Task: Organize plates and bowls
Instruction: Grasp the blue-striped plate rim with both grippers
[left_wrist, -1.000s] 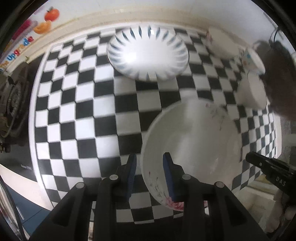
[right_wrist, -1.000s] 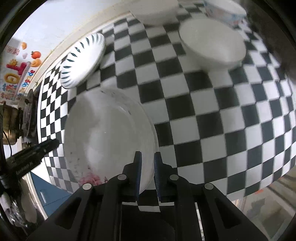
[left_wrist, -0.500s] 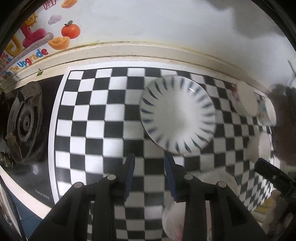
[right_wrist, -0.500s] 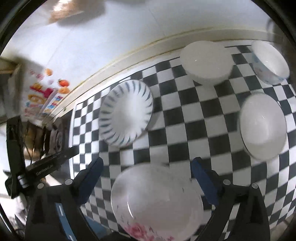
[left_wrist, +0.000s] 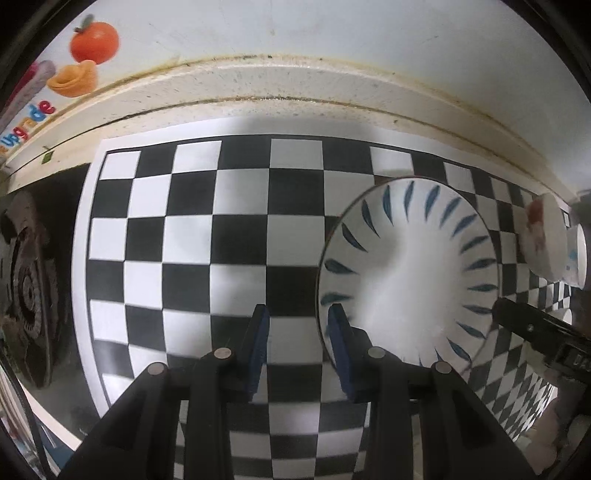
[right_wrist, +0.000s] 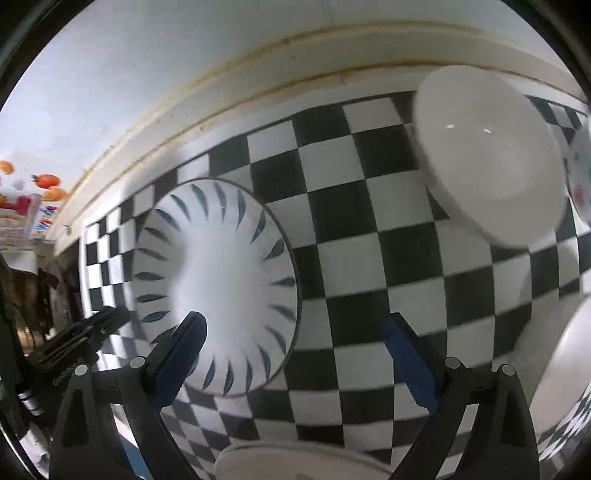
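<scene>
Blue-striped plate (left_wrist: 406, 273) lying on checkered bench (left_wrist: 192, 236); left tongs (left_wrist: 297, 332) straddling its rim narrowly (pads not pressing), right tongs (right_wrist: 293, 336) just opening wide, empty.

1. Blue-streaked plate (left_wrist: 410, 273): white, round, with blue radial dashes around the rim; lies flat and upright on the checkered table (left_wrist: 192, 236).
2. White bowl (right_wrist: 491, 162): plain, glossy; stands near the table's far edge.
3. Flower-patterned bowl (left_wrist: 543, 240): white with red markings; stands beyond the plate.
</scene>
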